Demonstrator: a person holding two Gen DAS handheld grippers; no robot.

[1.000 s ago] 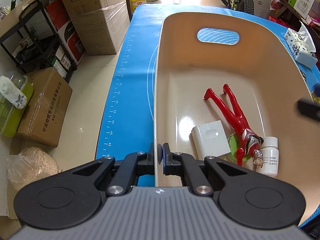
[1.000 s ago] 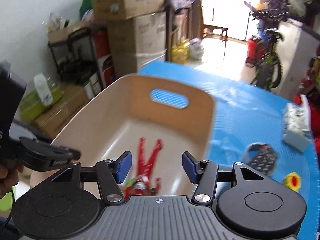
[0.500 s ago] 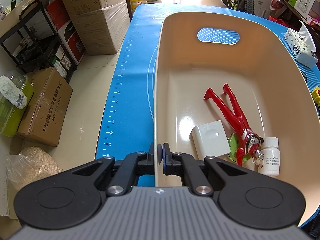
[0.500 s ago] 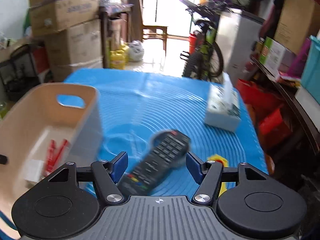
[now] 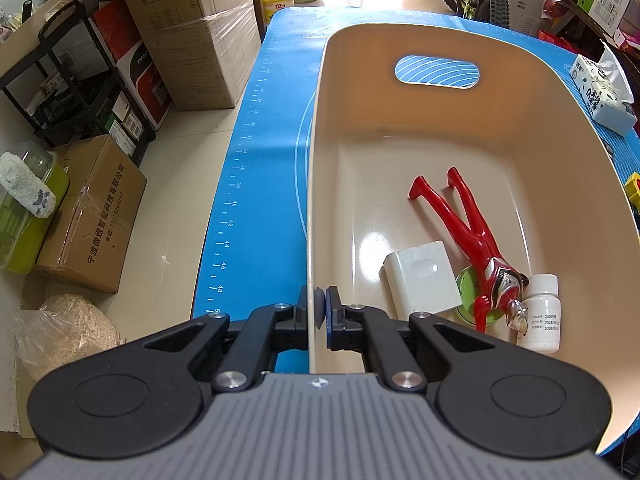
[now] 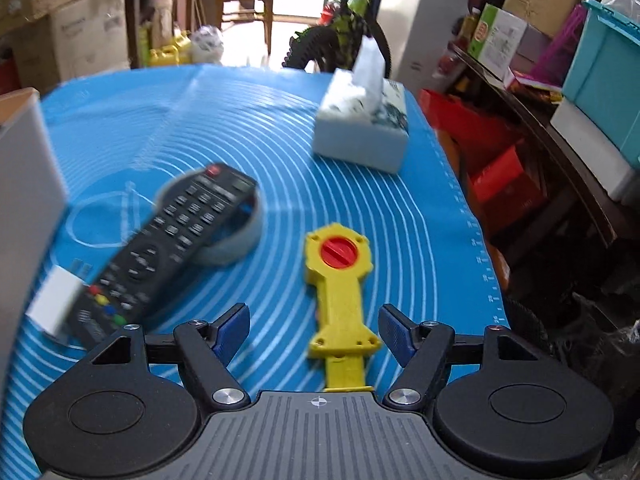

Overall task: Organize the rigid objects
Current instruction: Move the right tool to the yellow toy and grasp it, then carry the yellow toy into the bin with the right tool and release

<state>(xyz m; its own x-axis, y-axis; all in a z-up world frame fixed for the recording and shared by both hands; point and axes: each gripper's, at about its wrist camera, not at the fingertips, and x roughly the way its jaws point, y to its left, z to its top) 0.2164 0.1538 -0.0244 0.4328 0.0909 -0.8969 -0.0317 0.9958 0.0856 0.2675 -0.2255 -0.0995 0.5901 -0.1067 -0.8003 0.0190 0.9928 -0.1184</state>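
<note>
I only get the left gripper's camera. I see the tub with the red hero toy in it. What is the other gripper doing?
Observer: The right gripper is open, hovering over a yellow toy tool with a red disc, which lies on the blue mat.
Child: Is anything else left outside the tub?
Observer: Yes, a black remote control leans on a roll of tape, left of the yellow tool.
Child: What's my tissue pack doing?
Observer: The tissue pack sits farther back on the mat, with one tissue sticking up.
Child: And my gripper?
Observer: The left gripper is shut on the beige tub's rim.
</note>
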